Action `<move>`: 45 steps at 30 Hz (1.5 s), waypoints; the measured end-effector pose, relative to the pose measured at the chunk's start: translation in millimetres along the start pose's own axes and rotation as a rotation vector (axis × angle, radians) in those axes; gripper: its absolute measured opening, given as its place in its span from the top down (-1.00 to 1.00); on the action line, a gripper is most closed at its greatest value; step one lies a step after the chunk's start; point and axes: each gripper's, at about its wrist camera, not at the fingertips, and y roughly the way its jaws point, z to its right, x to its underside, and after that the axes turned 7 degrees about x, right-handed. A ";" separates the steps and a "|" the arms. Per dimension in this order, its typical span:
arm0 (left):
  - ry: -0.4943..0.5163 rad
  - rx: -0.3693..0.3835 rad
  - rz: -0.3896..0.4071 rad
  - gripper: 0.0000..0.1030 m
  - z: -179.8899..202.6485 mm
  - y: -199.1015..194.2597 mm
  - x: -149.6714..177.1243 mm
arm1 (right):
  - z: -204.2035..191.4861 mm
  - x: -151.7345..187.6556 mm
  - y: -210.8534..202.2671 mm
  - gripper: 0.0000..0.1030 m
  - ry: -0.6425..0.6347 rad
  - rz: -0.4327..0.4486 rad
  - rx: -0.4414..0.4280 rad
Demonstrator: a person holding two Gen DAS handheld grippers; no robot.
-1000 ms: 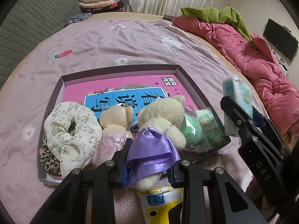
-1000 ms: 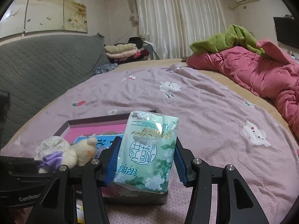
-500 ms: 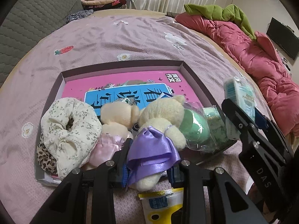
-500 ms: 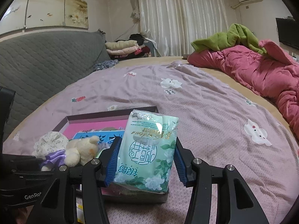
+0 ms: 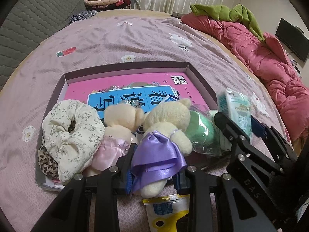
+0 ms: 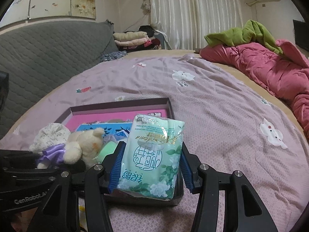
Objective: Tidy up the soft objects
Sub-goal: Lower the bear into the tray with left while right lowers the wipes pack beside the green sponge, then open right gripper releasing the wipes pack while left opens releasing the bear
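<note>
The left tongs [image 5: 154, 176] pinch a cream teddy bear in a purple satin skirt [image 5: 160, 154] by its lower body, their blue pads pressed against the skirt on both sides. The bear hangs over the near edge of a shallow dark-rimmed box [image 5: 125, 66] lying on a bed with a mauve cover [image 5: 115, 34]. The right tongs [image 6: 150, 166] grip a pale green tissue pack [image 6: 152, 158] printed with white flowers, held upright between their blue pads, above the box's near right corner.

The left wrist view looks down into the box and shows its contents: a pink and blue book [image 5: 123, 92] flat on the bottom, a cream floral scrunchie [image 5: 71, 127] at the near left over a leopard-print scrunchie [image 5: 45, 162], a second cream bear in a pink skirt [image 5: 117, 133] just beside the held bear, and a green round item in clear wrap [image 5: 200, 133] to its right. It also shows a yellow and blue packet [image 5: 168, 212] on the bed under the tongs. The right tongs and their pack appear there edge-on at the right.

The right wrist view hides most of that behind the tissue pack, but shows the pack's printed face, the held bear's face, and, further off, a grey quilted headboard [image 6: 48, 46], folded clothes [image 6: 133, 38], and a red quilt [image 6: 260, 69] with a green garment [image 6: 241, 32] on it.
</note>
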 end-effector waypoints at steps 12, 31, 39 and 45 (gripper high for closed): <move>-0.005 -0.004 0.000 0.38 -0.6 -0.6 1.1 | -7.1 4.1 3.5 -0.07 -0.054 -0.011 0.034; -0.023 -0.011 -0.010 0.37 -1.2 3.1 0.3 | -0.4 2.3 -5.7 -0.31 -0.022 0.016 0.011; -0.010 -0.012 -0.014 0.37 1.6 2.2 2.1 | 0.6 2.5 -7.1 -0.32 -0.016 0.019 0.011; -0.011 -0.009 -0.014 0.37 2.1 2.1 2.9 | 1.0 2.3 -7.5 -0.32 -0.013 0.020 0.013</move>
